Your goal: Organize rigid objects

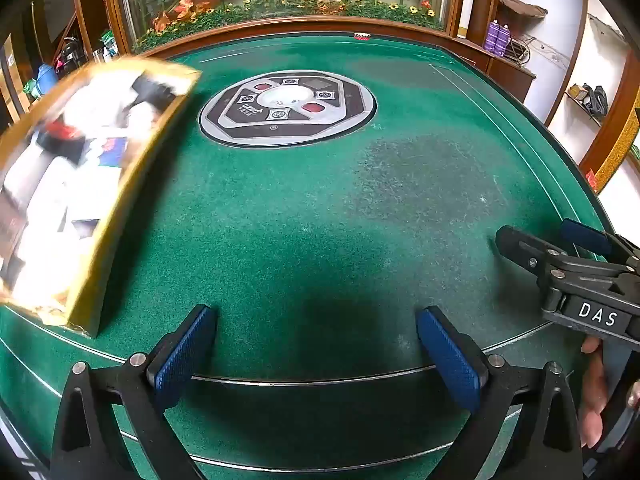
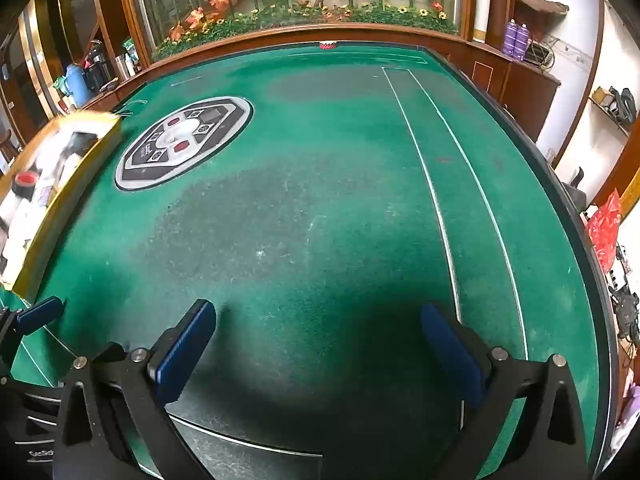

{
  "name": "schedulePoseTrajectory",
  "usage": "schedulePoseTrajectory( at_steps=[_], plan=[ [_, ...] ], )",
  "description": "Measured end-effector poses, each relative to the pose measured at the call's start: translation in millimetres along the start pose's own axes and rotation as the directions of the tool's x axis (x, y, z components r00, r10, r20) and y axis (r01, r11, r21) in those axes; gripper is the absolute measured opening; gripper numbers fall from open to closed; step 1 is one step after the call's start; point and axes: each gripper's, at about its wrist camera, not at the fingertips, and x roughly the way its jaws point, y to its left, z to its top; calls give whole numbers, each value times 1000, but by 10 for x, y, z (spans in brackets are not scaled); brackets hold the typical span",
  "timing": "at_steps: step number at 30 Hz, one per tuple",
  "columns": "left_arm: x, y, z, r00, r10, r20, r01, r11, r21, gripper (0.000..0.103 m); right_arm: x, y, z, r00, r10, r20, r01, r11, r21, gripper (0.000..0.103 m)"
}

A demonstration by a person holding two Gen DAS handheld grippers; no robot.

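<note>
Hovering over the green desk [image 1: 320,208], left claw [image 1: 316,344] and right claw [image 2: 320,344] both gape wide, empty. Yellow box [image 1: 104,240] of blurred objects sits at ten o'clock; approach slowly, square to its wall.

You have two black grippers with blue pads, left [image 1: 316,344] and right [image 2: 318,344], one gold-sided cardboard box [image 1: 120,216], one green felt tabletop [image 1: 320,208], one round grey control panel [image 1: 287,108], and two purple bottles [image 1: 497,38].

Green felt [image 2: 320,200] lies open; yellow box [image 1: 120,208] blocks the left
</note>
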Motion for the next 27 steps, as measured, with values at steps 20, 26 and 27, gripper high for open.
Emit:
schedulePoseTrajectory(
  at_steps=[20, 26, 27],
  plan=[
    [-42, 6, -46, 1000, -1, -2, 1, 1000, 0, 103, 4, -46, -14, 1000, 6, 0, -6, 1000, 2, 102],
    [-5, 2, -27, 1000, -3, -2, 3, 1000, 1, 103, 10, -44, -19, 1000, 5, 0, -5, 1000, 2, 102],
    [-7, 10, -31, 1000, -4, -3, 4, 1000, 1, 103, 10, -45, -18, 1000, 5, 0, -5, 1000, 2, 102]
  ],
)
